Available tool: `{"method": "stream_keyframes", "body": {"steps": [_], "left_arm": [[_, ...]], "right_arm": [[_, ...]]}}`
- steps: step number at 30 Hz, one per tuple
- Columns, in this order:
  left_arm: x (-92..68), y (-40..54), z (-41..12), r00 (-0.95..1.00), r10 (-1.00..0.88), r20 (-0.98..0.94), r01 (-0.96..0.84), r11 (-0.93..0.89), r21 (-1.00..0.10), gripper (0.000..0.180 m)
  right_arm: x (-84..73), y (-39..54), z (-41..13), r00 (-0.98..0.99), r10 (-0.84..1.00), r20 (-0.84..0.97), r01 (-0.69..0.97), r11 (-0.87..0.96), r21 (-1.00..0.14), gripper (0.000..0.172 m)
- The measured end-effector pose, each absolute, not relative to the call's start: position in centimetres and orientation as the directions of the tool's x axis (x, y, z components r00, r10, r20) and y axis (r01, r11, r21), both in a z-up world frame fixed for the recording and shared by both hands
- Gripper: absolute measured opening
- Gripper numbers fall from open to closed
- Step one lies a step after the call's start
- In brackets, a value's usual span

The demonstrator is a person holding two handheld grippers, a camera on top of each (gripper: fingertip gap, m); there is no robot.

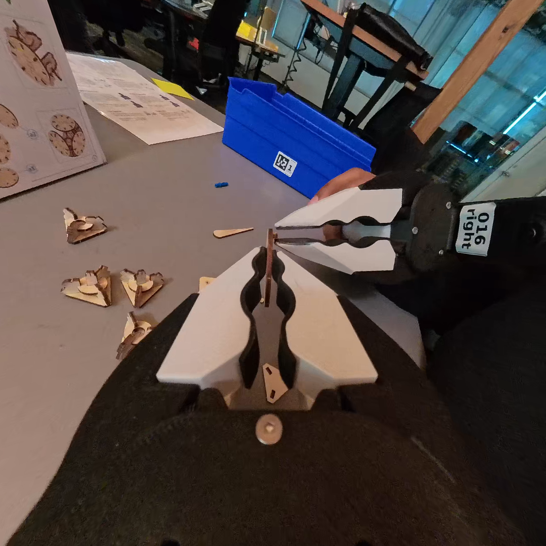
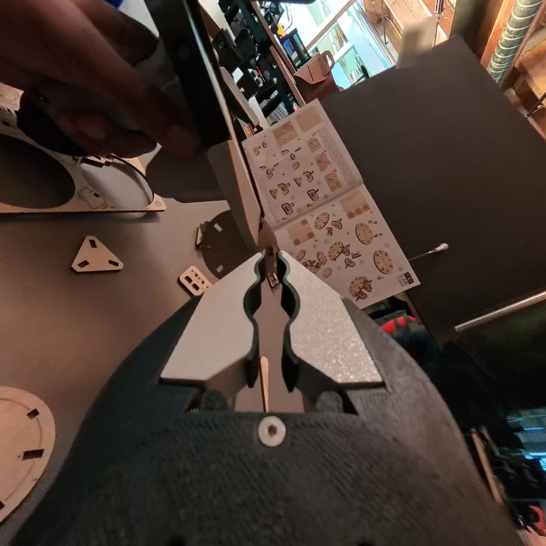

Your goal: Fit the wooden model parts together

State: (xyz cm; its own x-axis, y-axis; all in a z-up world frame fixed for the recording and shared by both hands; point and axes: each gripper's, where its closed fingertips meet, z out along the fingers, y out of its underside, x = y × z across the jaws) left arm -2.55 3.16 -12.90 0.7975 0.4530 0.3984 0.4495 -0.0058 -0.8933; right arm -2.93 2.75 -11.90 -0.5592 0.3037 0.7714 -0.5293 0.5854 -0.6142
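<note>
Left gripper [image 1: 268,256] jaws clamped on thin wooden plate [image 1: 269,266], held edge-up above grey desk [image 1: 165,206] — right gripper [image 1: 276,235] jaws nearly closed, pinching small wooden tab [image 1: 275,236] against plate's top edge. Assembled wooden triangles [image 1: 88,285] lying left; blue bin [image 1: 295,130] behind.

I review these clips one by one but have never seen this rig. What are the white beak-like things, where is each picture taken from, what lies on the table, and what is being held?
There is no robot: a person holds a two-finger tool in each hand, and a camera on each looks forward along its white fingers. One picture comes from the left tool, the other from the right tool.

The left tool is shut on a thin wooden plate, held on edge. The right tool comes in from the side, its tips nearly closed at a small peg sticking out of that plate; whether they press on it is unclear.

On the grey table lie small assembled wooden triangles, a wooden pointer, a blue bin, an instruction booklet and a flat triangle.
</note>
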Motion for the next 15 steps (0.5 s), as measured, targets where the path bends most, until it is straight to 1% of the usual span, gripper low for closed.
{"method": "stream_keyframes", "body": {"steps": [6,8,12,15], "left_arm": [[-2.51,3.32,-12.85,0.808,0.497,0.317,0.389,-0.047,-0.92,0.0],[-2.48,3.43,-12.8,0.801,0.502,0.325,0.395,-0.036,-0.918,0.0],[-2.66,3.43,-13.23,0.789,0.523,0.322,0.399,-0.038,-0.916,0.0],[-2.55,3.41,-13.23,0.796,0.509,0.327,0.4,-0.038,-0.916,0.0]], "right_arm": [[-2.94,2.63,-11.9,-0.555,0.311,0.772,-0.522,0.592,-0.614,0.004],[-2.91,2.65,-11.75,-0.54,0.311,0.782,-0.529,0.598,-0.602,0.0],[-3.17,2.61,-12.18,-0.503,0.288,0.815,-0.521,0.652,-0.551,0.001],[-3.09,2.58,-12.22,-0.517,0.285,0.808,-0.512,0.653,-0.558,0.0]]}}
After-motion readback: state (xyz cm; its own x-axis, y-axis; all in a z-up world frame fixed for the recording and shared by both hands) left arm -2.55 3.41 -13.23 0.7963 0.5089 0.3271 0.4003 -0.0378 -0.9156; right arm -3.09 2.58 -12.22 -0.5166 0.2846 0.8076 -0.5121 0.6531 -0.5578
